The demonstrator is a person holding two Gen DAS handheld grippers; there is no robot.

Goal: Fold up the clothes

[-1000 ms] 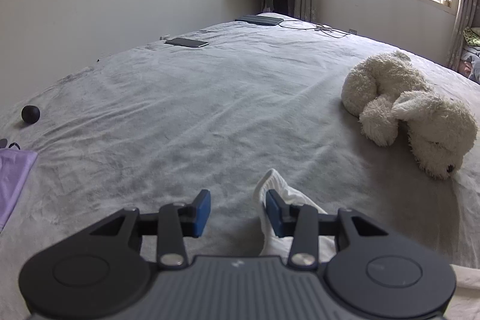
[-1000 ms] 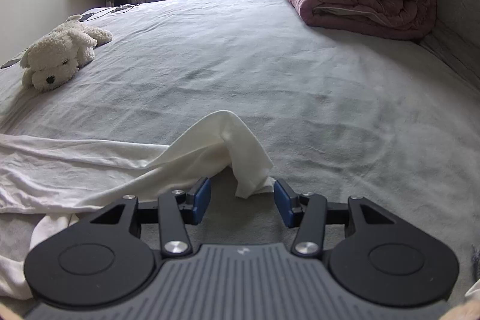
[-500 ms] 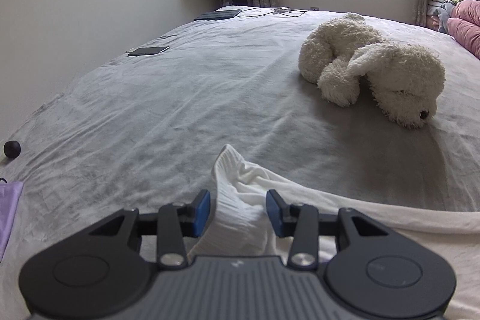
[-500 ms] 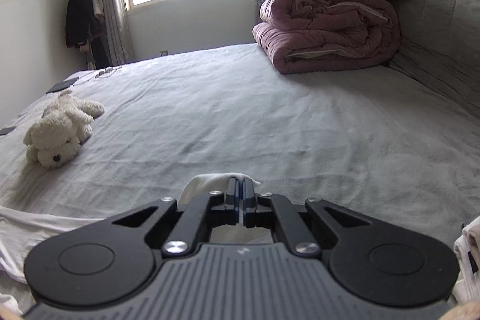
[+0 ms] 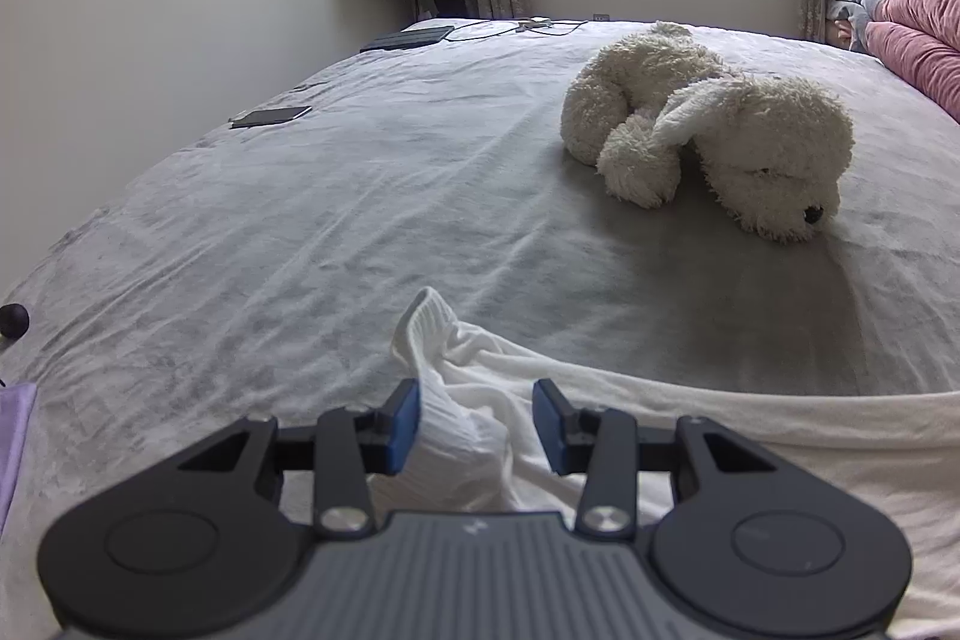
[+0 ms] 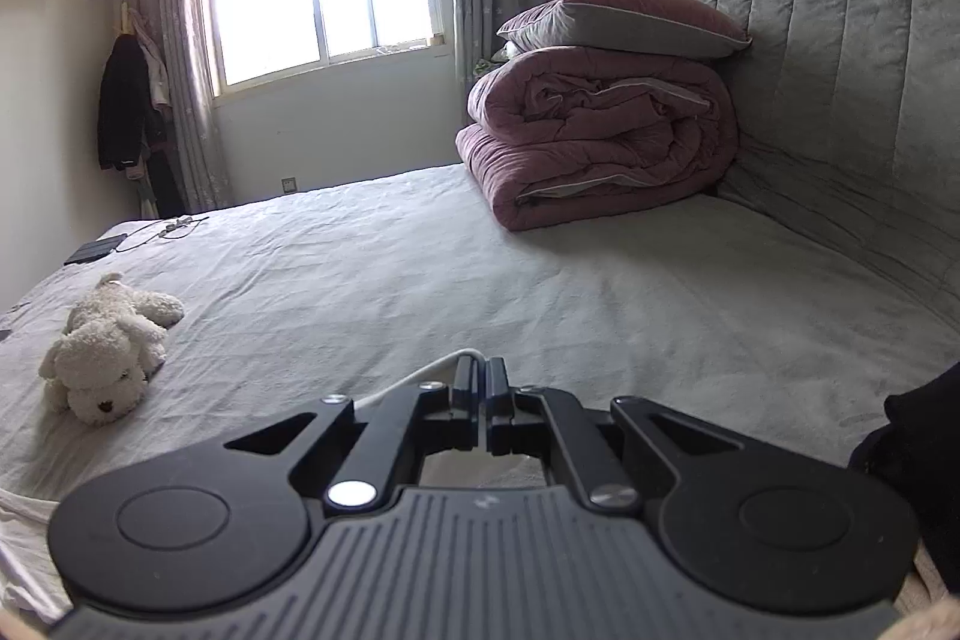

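Left wrist view: one white garment [image 5: 480,436] lies on the grey bed [image 5: 336,232], its ribbed corner bunched up between the blue fingers [image 5: 403,417] of the left gripper [image 5: 475,423], which stand apart with no pad visibly pressing the cloth. One white plush dog [image 5: 714,142] lies farther up the bed, well apart from the garment. Two flat dark devices rest near the far edge, a phone [image 5: 271,117] and a tablet [image 5: 408,38] with a cable beside it. One small black ball [image 5: 14,321] and a strip of purple cloth [image 5: 13,436] are cut off at the left border. In the right wrist view the right gripper [image 6: 480,382] has its fingers together, clamped on a fold of the garment, of which only a white edge shows above the fingers. One rolled pink quilt [image 6: 600,142] with one pillow [image 6: 624,19] on top sits against the headboard [image 6: 852,58]. A dark shape at the right border is too cropped to identify.
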